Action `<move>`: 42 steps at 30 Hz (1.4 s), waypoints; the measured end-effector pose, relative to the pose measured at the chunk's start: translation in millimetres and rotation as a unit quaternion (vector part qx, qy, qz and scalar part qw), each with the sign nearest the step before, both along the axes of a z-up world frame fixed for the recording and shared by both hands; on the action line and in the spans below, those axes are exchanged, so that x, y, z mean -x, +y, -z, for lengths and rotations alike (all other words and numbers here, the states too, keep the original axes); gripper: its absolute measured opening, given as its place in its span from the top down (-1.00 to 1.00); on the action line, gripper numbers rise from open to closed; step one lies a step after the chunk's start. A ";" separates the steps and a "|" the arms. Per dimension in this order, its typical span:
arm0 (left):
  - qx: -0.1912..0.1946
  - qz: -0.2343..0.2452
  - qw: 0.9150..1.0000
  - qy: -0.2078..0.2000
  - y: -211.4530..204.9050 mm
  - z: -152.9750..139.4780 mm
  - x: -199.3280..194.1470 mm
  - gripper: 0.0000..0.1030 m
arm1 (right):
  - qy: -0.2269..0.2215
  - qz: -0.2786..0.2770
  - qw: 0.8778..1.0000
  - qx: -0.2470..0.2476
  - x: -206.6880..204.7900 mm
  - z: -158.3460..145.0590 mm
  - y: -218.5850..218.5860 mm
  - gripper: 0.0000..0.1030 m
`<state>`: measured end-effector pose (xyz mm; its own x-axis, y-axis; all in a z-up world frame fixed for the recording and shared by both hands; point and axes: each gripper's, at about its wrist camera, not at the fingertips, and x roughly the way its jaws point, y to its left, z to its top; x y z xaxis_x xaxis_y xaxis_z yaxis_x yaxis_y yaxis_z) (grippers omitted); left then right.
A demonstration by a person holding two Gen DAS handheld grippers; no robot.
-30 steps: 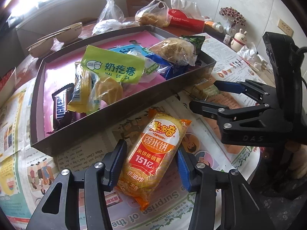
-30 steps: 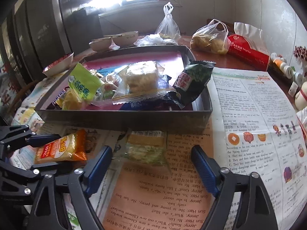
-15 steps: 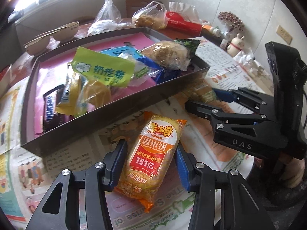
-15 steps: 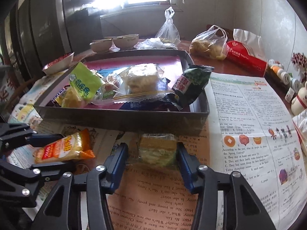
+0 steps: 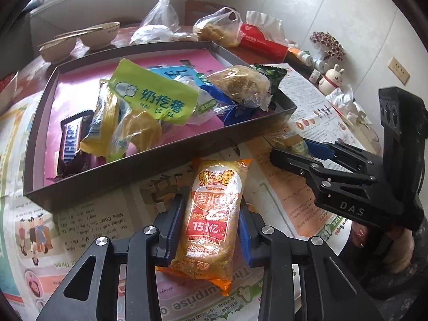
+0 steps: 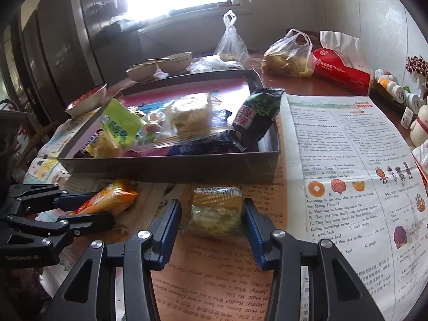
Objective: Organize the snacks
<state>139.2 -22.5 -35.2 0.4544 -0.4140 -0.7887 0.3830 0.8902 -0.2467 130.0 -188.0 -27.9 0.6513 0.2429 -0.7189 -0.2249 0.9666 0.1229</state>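
An orange rice-cracker packet (image 5: 211, 214) lies on newspaper in front of the dark tray (image 5: 133, 171). My left gripper (image 5: 211, 203) is closing on it, both blue pads pressing its sides. From the right wrist view that packet (image 6: 107, 200) sits in the left gripper (image 6: 101, 207) at the left. A small clear packet of pale biscuit (image 6: 215, 211) lies just before the tray wall (image 6: 171, 168). My right gripper (image 6: 211, 203) is closing on it, pads at the wrapper's two sides. In the left wrist view the right gripper (image 5: 290, 148) holds that small packet (image 5: 297, 144). Several snacks fill the tray.
Newspaper (image 6: 334, 160) covers the table. Behind the tray stand two bowls (image 5: 99, 36), tied plastic bags (image 5: 160, 18) and a red tissue pack (image 5: 262, 42). Small bottles and a rabbit figure (image 5: 333, 80) line the right wall. A hand (image 5: 401, 248) grips the right tool.
The right gripper's jaws came in from wide apart to the sides of the small clear packet. The left gripper's jaws tightened on the orange packet, and its view rolled slightly.
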 end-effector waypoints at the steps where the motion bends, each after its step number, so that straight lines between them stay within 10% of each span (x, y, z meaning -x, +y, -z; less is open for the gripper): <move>1: 0.005 -0.003 1.000 0.004 2.1 -0.1 -0.1 0.27 | -0.002 -0.004 1.000 -0.001 1.5 -1.6 1.7 0.10; 42: 0.030 -0.084 0.994 -0.055 67.6 -49.2 28.1 0.35 | -0.050 -0.057 0.997 -0.005 25.5 -38.1 38.1 0.11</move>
<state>111.2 45.1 13.9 0.6034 -0.3689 -0.7070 0.2568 0.9292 -0.2656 104.5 -149.9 10.2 0.6875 0.3264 -0.6486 -0.3449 0.9329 0.1039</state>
